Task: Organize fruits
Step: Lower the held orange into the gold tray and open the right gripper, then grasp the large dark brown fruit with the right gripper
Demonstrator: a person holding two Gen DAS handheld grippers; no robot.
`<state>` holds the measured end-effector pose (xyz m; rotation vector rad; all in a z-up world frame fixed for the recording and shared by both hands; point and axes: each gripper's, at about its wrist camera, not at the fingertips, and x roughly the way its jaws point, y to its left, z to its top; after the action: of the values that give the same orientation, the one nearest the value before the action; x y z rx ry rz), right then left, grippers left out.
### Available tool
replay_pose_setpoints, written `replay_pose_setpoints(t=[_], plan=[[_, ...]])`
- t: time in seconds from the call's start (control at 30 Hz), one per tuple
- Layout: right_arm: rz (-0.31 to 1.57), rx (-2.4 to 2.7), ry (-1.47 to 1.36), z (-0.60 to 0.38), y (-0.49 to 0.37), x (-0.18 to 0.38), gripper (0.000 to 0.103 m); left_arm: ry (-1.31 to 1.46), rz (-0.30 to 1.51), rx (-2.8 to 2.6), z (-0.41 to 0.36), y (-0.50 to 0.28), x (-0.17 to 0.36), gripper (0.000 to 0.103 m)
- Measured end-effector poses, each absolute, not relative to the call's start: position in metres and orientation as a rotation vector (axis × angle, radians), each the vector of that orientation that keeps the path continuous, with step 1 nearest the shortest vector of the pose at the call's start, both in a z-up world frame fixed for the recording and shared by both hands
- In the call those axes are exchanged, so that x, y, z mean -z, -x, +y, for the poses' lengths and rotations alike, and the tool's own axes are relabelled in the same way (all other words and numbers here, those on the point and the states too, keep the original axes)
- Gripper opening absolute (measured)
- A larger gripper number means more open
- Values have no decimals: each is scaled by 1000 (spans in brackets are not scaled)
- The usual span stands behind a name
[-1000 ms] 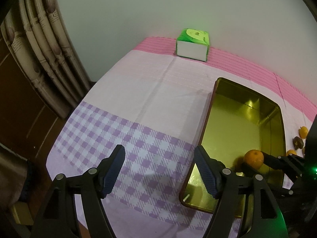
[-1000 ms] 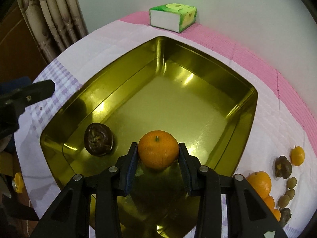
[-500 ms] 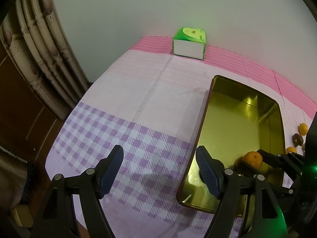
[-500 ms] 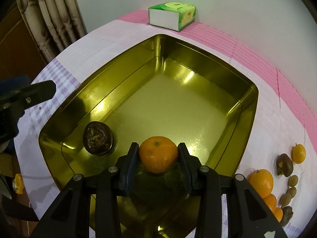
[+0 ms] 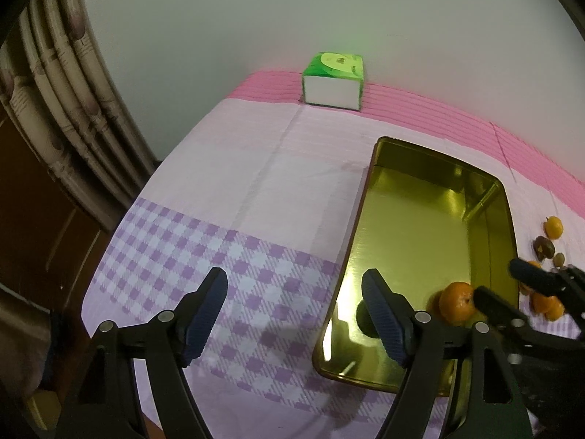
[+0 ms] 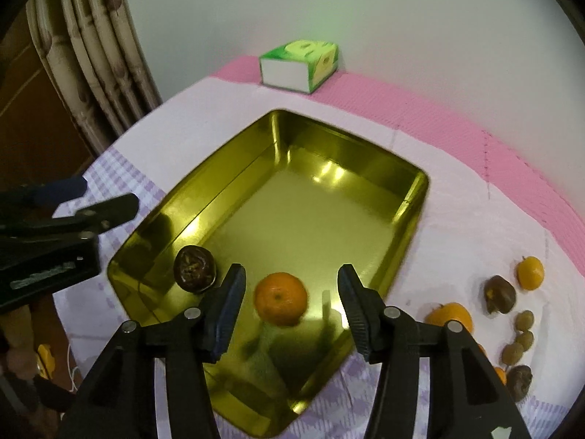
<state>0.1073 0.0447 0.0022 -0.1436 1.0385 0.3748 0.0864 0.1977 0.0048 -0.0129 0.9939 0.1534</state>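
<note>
An orange (image 6: 280, 298) lies on the floor of the gold metal tray (image 6: 420, 197), beside a dark brown fruit (image 6: 195, 269). My right gripper (image 6: 290, 303) hovers just above the orange. Its jaws are opening, with a gap on each side of the fruit and neither pad touching it. In the left wrist view the same orange (image 5: 455, 301) sits at the tray's (image 5: 365, 219) near end. My left gripper (image 5: 294, 314) stands open over the checked cloth left of the tray, with nothing between its fingers.
Several loose fruits lie on the cloth right of the tray: oranges (image 6: 530, 272), a dark fruit (image 6: 497, 294) and small greenish ones (image 6: 519, 336). A green tissue box (image 6: 299, 66) stands by the back wall. A curtain hangs at the left past the table edge.
The right gripper's jaws have spread off the orange and risen a little; the orange now rests on the tray floor. The left gripper has hardly moved.
</note>
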Motion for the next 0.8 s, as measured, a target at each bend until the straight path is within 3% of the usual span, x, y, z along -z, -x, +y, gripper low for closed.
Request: replay_pose_setpoints(t=[0.43,0.8], plan=[[1019,-208,44,-69,-63,-21,51,-6,1002,-137,190,-85,-2,77],[1070,34,-67,-192,-21,9,51,-37,996,-109,178,-84,1,77]])
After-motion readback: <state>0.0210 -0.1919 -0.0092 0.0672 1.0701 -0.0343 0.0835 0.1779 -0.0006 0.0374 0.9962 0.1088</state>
